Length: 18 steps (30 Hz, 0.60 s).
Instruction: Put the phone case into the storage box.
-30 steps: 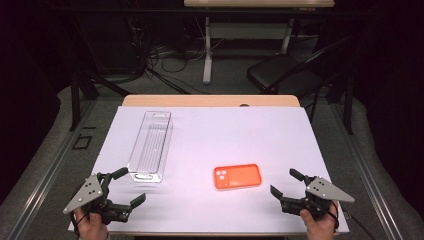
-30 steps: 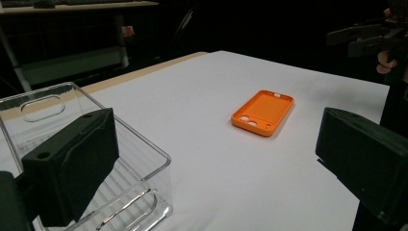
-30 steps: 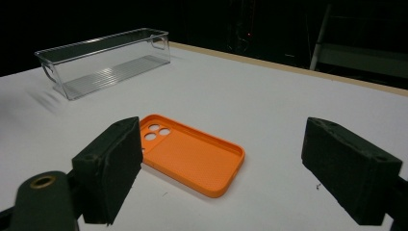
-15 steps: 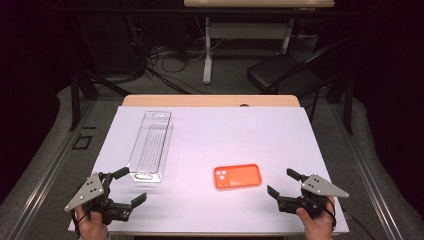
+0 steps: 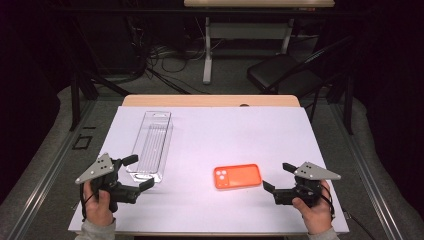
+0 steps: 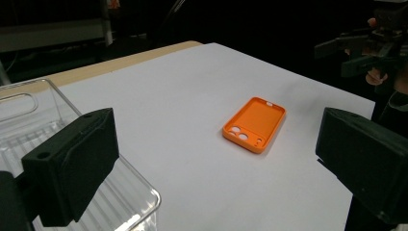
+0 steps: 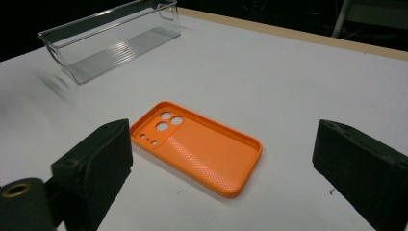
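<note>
An orange phone case point(image 5: 238, 176) lies hollow side up on the white table sheet point(image 5: 225, 135), right of centre; it also appears as the case point(image 6: 254, 123) and the case point(image 7: 196, 144). My right gripper point(image 5: 280, 176) stands open just right of the case, jaws wide apart and pointing at it, nothing held. A long clear plastic bin point(image 5: 151, 145) sits at the left, empty. My left gripper point(image 5: 138, 172) is open at the bin's near end, one jaw beside its corner point(image 6: 134, 202).
The sheet covers a wooden table whose far edge point(image 5: 210, 100) shows bare wood. Beyond it stand a dark chair point(image 5: 280, 72), a desk leg and floor cables. Bare white sheet lies between the bin and the case.
My right gripper has crept a little left toward the phone case. The left gripper, bin and case have stayed put.
</note>
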Each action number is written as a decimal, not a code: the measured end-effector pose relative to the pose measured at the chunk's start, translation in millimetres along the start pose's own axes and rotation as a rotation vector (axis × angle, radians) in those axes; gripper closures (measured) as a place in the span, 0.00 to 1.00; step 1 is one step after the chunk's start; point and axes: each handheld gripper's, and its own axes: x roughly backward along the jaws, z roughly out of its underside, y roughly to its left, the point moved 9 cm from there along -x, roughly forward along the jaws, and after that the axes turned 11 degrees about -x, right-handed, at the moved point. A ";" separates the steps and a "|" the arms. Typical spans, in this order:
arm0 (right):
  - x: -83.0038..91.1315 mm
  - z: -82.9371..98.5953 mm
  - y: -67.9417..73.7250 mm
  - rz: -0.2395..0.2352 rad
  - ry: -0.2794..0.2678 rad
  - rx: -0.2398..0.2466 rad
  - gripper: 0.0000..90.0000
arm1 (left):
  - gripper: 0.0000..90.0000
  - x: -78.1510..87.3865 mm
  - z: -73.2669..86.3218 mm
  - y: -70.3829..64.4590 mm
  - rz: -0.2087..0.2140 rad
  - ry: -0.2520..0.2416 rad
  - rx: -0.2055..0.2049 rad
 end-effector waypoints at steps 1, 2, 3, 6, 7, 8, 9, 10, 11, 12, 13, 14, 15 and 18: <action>0.0 0.0 0.0 0.000 0.000 0.000 0.05 | 0.02 0.0 0.0 0.0 0.000 0.000 0.000; -1.2 -0.9 1.1 -0.003 0.008 0.003 0.04 | 0.02 -3.5 -5.0 1.9 0.005 0.009 0.005; -3.8 -1.8 2.5 -0.007 0.026 0.020 0.02 | 0.02 -5.0 -7.1 3.2 0.008 0.015 0.001; -8.9 -3.9 5.2 -0.011 0.055 0.036 0.02 | 0.02 -12.2 -14.9 7.5 0.023 0.023 0.013; -10.3 -5.1 5.8 -0.010 0.059 0.041 0.02 | 0.02 -14.4 -17.2 8.5 0.027 0.023 0.018; -11.7 -6.4 6.0 -0.011 0.064 0.051 0.02 | 0.02 -16.5 -19.3 9.4 0.038 0.025 0.016; -13.1 -7.9 6.3 -0.015 0.066 0.054 0.02 | 0.02 -18.7 -21.1 10.4 0.040 0.028 0.016; -14.0 -9.2 6.5 -0.018 0.073 0.054 0.02 | 0.02 -20.3 -22.8 11.2 0.046 0.034 0.017; -15.3 -10.5 6.3 -0.020 0.073 0.055 0.01 | 0.02 -21.5 -24.3 11.7 0.049 0.035 0.019; -15.8 -10.9 6.4 -0.023 0.082 0.060 0.00 | 0.02 -23.5 -26.7 12.7 0.051 0.037 0.023; -16.9 -12.2 6.6 -0.024 0.092 0.060 0.00 | 0.02 -24.9 -28.6 13.4 0.055 0.037 0.025; -17.9 -13.4 6.8 -0.028 0.098 0.061 0.00 | 0.02 -26.5 -30.3 14.2 0.057 0.037 0.029; -18.9 -14.6 6.4 -0.028 0.105 0.064 0.00 | 0.02 -27.6 -31.6 15.3 0.060 0.044 0.033; -22.3 -17.0 5.6 -0.032 0.129 0.066 0.00 | 0.02 -31.9 -35.8 18.1 0.065 0.048 0.042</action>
